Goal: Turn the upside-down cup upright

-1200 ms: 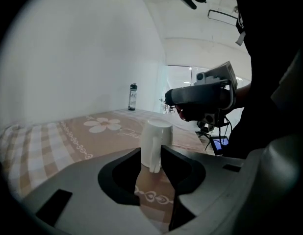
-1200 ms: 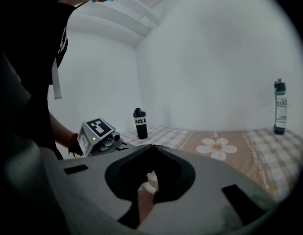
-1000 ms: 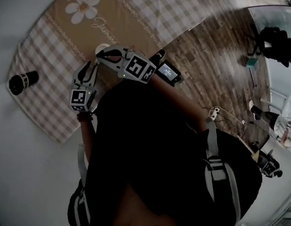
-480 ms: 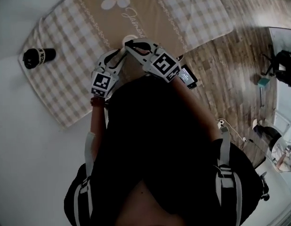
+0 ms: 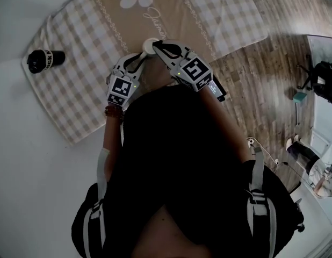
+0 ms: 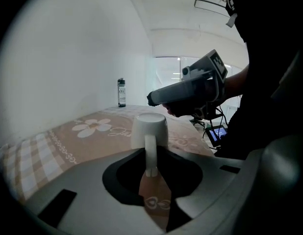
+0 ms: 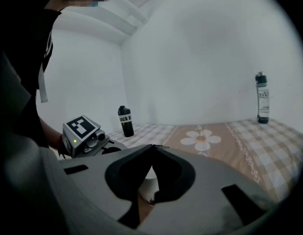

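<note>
A white cup (image 5: 149, 46) stands upside down on the checked mat (image 5: 85, 36). In the left gripper view its handle (image 6: 150, 153) faces me. My left gripper (image 6: 150, 173) has just been closing, and its jaw tips now touch the handle on both sides. In the head view the left gripper (image 5: 139, 59) sits on the near side of the cup. My right gripper (image 5: 156, 45) is shut and empty, its tips (image 6: 151, 99) just above the cup's upturned base (image 6: 150, 117). In the right gripper view the cup (image 7: 149, 176) shows behind the shut right gripper (image 7: 152, 147).
A black bottle (image 5: 43, 59) stands at the mat's left edge. A second bottle (image 6: 121, 93) stands at the mat's far side by the wall. A device with a lit screen (image 5: 217, 89) lies on the wooden floor (image 5: 262, 58) to the right.
Both grippers have moved in on the cup. The right gripper's tips now sit over its base, and the left jaws have narrowed around the handle.
</note>
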`<state>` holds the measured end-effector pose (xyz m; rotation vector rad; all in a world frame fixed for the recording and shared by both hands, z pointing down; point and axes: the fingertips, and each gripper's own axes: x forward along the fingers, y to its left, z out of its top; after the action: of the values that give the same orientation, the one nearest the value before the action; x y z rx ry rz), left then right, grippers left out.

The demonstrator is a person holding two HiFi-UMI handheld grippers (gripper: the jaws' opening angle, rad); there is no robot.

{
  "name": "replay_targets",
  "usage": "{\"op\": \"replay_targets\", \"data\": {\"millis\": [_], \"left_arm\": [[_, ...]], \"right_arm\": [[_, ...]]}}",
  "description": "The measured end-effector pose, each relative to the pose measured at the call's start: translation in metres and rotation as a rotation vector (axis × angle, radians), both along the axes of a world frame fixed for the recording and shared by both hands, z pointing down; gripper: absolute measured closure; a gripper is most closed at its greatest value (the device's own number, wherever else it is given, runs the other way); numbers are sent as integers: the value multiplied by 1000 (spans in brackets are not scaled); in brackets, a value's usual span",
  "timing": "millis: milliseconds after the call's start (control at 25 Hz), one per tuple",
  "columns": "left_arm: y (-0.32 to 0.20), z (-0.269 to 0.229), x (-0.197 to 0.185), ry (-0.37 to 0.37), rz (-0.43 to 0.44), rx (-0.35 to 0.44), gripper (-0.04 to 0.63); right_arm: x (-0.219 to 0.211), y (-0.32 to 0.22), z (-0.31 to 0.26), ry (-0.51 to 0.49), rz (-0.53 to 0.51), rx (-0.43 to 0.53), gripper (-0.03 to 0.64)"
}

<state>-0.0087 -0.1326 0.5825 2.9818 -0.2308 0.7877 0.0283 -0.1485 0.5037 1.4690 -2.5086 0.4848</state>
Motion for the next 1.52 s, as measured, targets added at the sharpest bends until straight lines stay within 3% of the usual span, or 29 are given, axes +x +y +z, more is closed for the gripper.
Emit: {"op": "replay_targets", "data": {"millis": [320,840,1040,1080,1280,1520], "left_arm": [[1,-3,2,16,-10,-25,512],[-10,-31,9,165,-77,-74,515],[-11,-39,9,215,-96,-107,517],[-12,-42,10,225,-98,-110,517],[-16,-47,11,246,-110,-123,518],[-9,-42,6,229,-109,-135,517]], "right_arm": [[4,8,8,1,14,-10,615],[13,19,8,-8,86,51,615],[20,26,25,22,121,17,614],[19,27,30,22,118,6,600],[12,28,59,-11,85,-97,386],[-1,14,79,-85,13,-153,290]]}}
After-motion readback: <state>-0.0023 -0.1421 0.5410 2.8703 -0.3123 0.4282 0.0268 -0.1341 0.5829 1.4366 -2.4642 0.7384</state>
